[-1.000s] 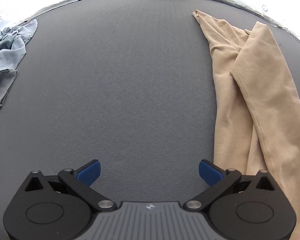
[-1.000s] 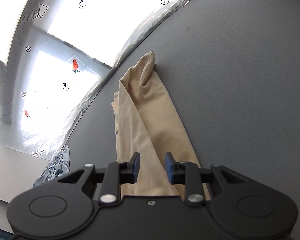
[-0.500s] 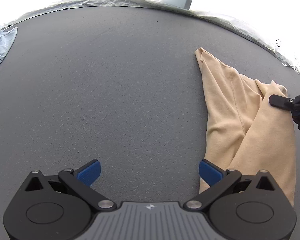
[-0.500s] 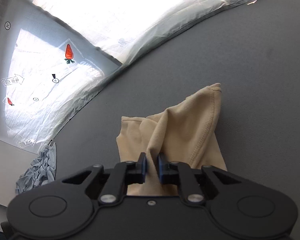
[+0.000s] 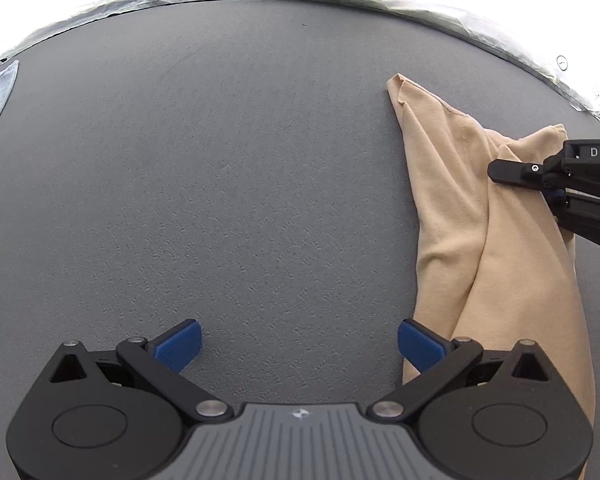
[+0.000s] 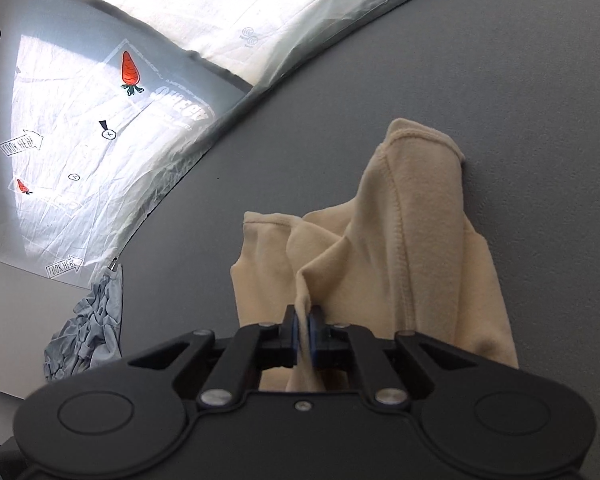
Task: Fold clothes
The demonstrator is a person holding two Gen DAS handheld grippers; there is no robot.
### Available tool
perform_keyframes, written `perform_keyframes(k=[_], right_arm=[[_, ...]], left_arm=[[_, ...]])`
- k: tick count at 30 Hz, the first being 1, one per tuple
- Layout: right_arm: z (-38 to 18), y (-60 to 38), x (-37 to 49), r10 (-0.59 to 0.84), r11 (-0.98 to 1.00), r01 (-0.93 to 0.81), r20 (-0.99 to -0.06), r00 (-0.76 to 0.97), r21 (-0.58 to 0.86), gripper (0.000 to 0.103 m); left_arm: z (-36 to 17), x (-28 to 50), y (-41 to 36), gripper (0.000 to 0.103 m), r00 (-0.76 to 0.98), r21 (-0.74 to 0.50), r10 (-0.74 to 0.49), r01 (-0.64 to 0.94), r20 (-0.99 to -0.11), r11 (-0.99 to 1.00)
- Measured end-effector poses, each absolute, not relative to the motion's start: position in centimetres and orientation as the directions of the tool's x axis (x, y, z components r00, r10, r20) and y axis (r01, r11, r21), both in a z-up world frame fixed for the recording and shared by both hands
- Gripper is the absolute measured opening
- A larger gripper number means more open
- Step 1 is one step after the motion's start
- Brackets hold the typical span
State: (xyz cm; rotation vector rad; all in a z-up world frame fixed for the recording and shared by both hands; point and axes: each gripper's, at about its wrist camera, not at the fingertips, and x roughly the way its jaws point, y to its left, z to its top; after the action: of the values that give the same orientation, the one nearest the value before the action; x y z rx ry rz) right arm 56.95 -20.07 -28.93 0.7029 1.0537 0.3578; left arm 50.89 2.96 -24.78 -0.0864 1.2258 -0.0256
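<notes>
Grey table (image 5: 236, 184), beige garment (image 6: 380, 272) (lower end hidden), possibly pinched by opening right tongs (image 6: 305, 330)

I am holding my left gripper (image 5: 298, 346) steeply downward with its jaws spread wide, both blue pads (image 5: 179, 344) bare. My right gripper (image 6: 305, 330) is angling down more shallowly, its jaws nearly together but easing apart, a fold of the beige garment (image 6: 380, 276) pinched between the pads.
</notes>
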Motion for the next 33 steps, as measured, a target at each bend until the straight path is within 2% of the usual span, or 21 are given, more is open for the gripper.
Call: perform_keyframes(k=[1, 2, 3, 7, 12, 19, 28, 33], right_arm=[[-28.3, -20.4, 56.6, 0.581, 0.724, 0.062, -0.656, 0.483, 0.687, 0.021], [-27.7, -20.8, 56.0, 0.573, 0.717, 0.072, -0.646, 0.504, 0.693, 0.032], [-27.1, -21.3, 55.2, 0.559, 0.716, 0.085, -0.642, 0.526, 0.693, 0.036], [-25.1, -22.9, 51.2, 0.511, 0.736, 0.091, -0.638, 0.577, 0.671, 0.038], [-25.2, -24.2, 44.2, 0.437, 0.794, 0.123, -0.699, 0.566, 0.596, 0.038], [-27.5, -26.4, 35.0, 0.404, 0.792, 0.207, -0.748, 0.526, 0.574, 0.044], [-28.8, -28.1, 27.7, 0.477, 0.702, 0.241, -0.694, 0.540, 0.670, 0.043], [-29.9, -28.6, 24.9, 0.544, 0.613, 0.264, -0.640, 0.543, 0.745, 0.043]], left_arm=[[-24.5, 50.4, 2.9, 0.103, 0.342, -0.084, -0.071, -0.024, -0.937, 0.996], [-24.1, 49.8, 2.8, 0.103, 0.349, -0.081, -0.069, -0.019, -0.935, 0.997], [-23.8, 49.3, 2.8, 0.103, 0.356, -0.078, -0.068, -0.015, -0.932, 0.997], [-23.8, 46.6, 1.8, 0.103, 0.354, -0.056, -0.049, -0.010, -0.934, 0.998], [-24.1, 41.3, 1.6, 0.103, 0.321, -0.037, -0.047, 0.036, -0.946, 0.999], [-24.7, 36.6, 2.9, 0.103, 0.279, -0.125, -0.121, 0.001, -0.953, 0.992], [-25.3, 30.9, 3.2, 0.101, 0.275, -0.177, -0.180, 0.035, -0.944, 0.984], [-25.0, 28.7, 4.2, 0.082, 0.299, -0.226, -0.230, 0.048, -0.926, 0.973]])
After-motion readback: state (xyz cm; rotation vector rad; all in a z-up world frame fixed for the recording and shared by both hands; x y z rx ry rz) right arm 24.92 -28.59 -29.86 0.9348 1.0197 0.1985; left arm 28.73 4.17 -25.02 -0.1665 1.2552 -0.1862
